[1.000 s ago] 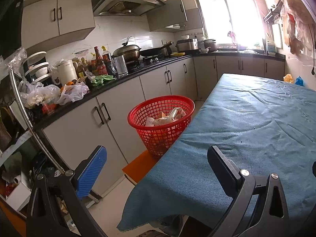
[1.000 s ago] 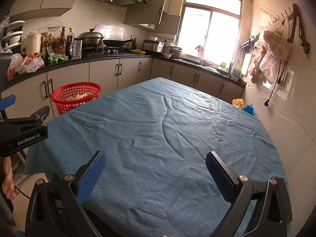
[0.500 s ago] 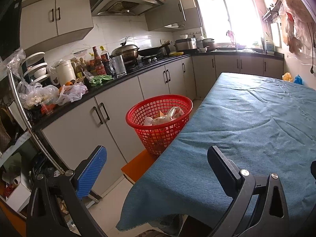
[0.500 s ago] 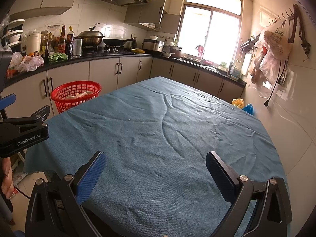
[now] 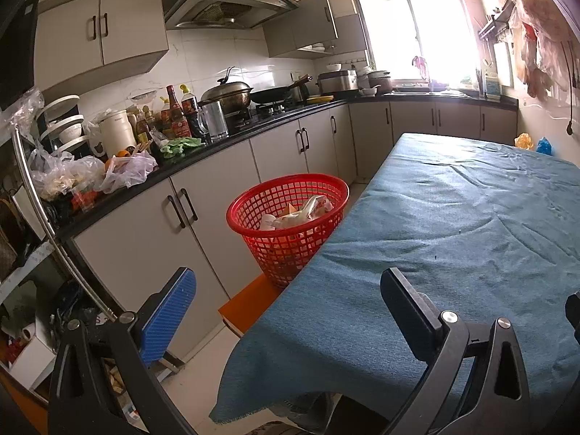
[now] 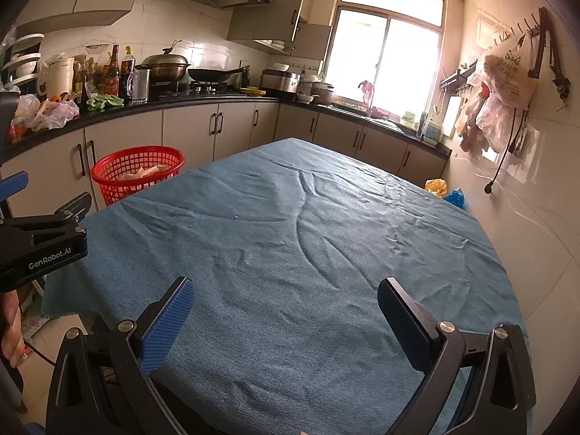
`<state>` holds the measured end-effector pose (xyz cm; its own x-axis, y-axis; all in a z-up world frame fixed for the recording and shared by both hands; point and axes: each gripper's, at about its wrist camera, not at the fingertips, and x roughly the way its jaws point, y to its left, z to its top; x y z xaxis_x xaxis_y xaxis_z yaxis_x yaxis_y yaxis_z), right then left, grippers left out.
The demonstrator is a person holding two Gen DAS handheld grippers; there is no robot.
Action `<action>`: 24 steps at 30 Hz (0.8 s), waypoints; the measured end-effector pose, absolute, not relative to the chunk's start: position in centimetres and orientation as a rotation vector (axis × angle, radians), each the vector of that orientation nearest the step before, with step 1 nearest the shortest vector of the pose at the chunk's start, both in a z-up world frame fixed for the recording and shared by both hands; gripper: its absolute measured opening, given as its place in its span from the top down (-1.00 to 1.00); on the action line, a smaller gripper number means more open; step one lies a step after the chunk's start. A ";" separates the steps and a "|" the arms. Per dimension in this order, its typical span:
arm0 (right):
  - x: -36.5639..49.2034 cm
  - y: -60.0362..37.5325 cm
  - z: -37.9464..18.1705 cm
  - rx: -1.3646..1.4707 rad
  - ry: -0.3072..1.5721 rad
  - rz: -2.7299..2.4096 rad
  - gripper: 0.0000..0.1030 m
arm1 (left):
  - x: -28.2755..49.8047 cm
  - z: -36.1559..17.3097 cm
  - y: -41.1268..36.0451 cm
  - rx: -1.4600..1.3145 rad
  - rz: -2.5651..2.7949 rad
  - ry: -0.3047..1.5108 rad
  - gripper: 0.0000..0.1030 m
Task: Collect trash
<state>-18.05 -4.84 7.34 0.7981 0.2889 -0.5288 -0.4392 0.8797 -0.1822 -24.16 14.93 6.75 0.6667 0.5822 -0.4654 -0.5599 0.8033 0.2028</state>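
the trash (image 5: pixel 297 214) sits in the red basket (image 5: pixel 253 204) just off the surface's (image 5: pixel 453 239) left edge, and your view of it has barely shifted in the last second. both the left gripper (image 5: pixel 286 308) and right gripper (image 6: pixel 284 308) hang wide and hold nothing, so collection looks finished.

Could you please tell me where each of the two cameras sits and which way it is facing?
Left wrist: on the open left gripper at the table's near-left corner, facing the red basket and counter.
Right wrist: on the open right gripper over the near edge, facing along the blue tablecloth to the window; the left gripper shows.
Shared: basket, tablecloth.
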 end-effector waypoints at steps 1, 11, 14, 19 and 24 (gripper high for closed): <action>-18.0 -4.9 7.4 -0.305 0.514 0.397 -0.98 | -24.2 6.8 14.9 0.044 0.645 0.541 -0.97; -17.7 -4.8 7.3 -0.312 0.521 0.395 -0.98 | -24.0 6.5 15.2 0.037 0.627 0.546 -0.97; -17.7 -4.8 7.2 -0.312 0.526 0.392 -0.98 | -23.9 6.5 15.0 0.037 0.617 0.544 -0.97; -17.6 -4.7 7.1 -0.317 0.531 0.384 -0.98 | -23.8 6.5 14.9 0.036 0.599 0.542 -0.97; -17.2 -5.0 7.0 -0.315 0.540 0.363 -0.98 | -23.3 6.6 14.7 0.032 0.576 0.535 -0.97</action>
<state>-17.22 -4.96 6.96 0.7976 0.2505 -0.5487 -0.4132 0.8896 -0.1946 -23.28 14.73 6.56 0.7068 0.5262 -0.4729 -0.5100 0.8422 0.1748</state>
